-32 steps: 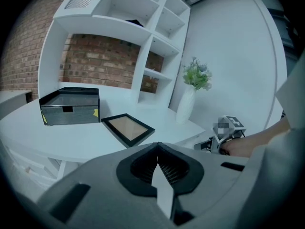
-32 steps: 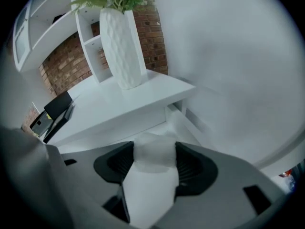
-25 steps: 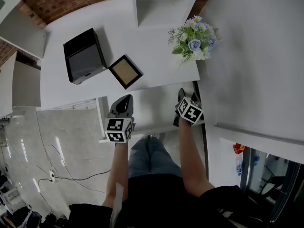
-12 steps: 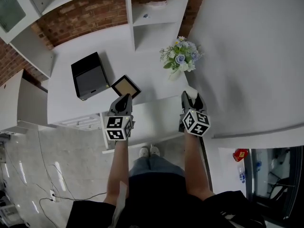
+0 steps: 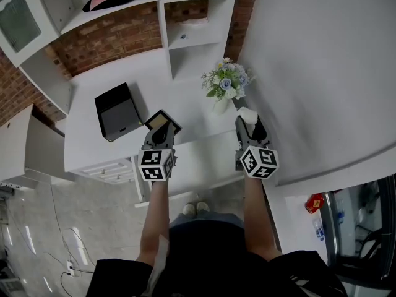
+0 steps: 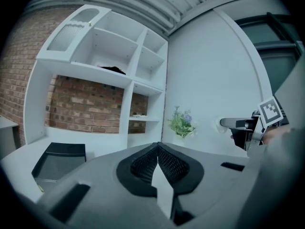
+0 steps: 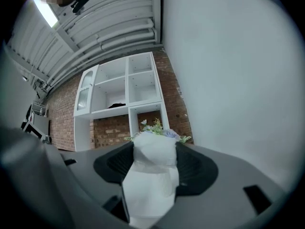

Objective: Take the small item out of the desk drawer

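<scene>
right gripper (image 5: 247, 121): closed on the small white item (image 7: 153, 168). the item stands between the two pads, pressed from both sides, and its top sticks out past the fingertips. it is out of the drawer (image 5: 198, 161) and held in the air. in the head view it shows over the 3 o'clock end of the table (image 5: 86, 142), close beside the pale wall (image 5: 322, 73).

left gripper (image 6: 158, 146): closed, pads meeting at the tips, nothing between them. it hangs in the air at 9 o'clock of the right gripper, well apart from it. both grippers point toward 12 o'clock in the head view.

drawer: white, standing out from the table's near edge, beneath both grippers in the head view. i cannot make out its inside.

table: white.
- a black box (image 5: 116, 111) lies at 10 o'clock of the left gripper.
- a flat square (image 5: 162, 121) with a dark frame and a tan centre lies at 12 o'clock of the left gripper, partly covered by its tip in the head view.
- a bunch of flowers (image 5: 224, 85) in a white vase stands at 11 o'clock of the right gripper, near the item. in the right gripper view the blooms show just behind the item's top.

at 12 o'clock beyond the table, a white shelf unit (image 5: 185, 36) stands against a brick wall (image 5: 117, 39).
</scene>
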Action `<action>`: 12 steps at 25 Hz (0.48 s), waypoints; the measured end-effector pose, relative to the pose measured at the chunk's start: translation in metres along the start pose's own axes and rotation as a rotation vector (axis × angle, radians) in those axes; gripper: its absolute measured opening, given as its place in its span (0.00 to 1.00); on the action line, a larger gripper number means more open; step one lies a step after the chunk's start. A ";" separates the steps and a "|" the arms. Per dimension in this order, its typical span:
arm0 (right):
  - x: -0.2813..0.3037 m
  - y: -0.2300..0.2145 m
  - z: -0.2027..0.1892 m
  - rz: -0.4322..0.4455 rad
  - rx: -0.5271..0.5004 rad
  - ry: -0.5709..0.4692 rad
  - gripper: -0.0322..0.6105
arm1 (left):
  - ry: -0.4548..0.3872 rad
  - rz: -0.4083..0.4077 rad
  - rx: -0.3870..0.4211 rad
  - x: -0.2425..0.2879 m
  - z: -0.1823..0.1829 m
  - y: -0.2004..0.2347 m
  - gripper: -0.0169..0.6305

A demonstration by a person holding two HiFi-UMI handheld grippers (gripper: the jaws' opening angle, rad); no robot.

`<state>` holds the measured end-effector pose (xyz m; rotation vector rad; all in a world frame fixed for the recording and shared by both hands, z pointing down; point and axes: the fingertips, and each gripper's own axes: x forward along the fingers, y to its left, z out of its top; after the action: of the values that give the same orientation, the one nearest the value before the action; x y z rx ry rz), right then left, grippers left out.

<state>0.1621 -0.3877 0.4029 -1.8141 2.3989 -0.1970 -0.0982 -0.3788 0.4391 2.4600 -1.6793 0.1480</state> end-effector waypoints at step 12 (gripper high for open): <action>-0.001 0.009 0.003 0.014 -0.033 0.006 0.46 | -0.001 0.017 0.000 -0.011 0.001 0.004 0.04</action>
<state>0.1544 -0.3839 0.3987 -1.8126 2.4321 -0.1632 -0.1063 -0.3706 0.4367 2.4470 -1.7007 0.1488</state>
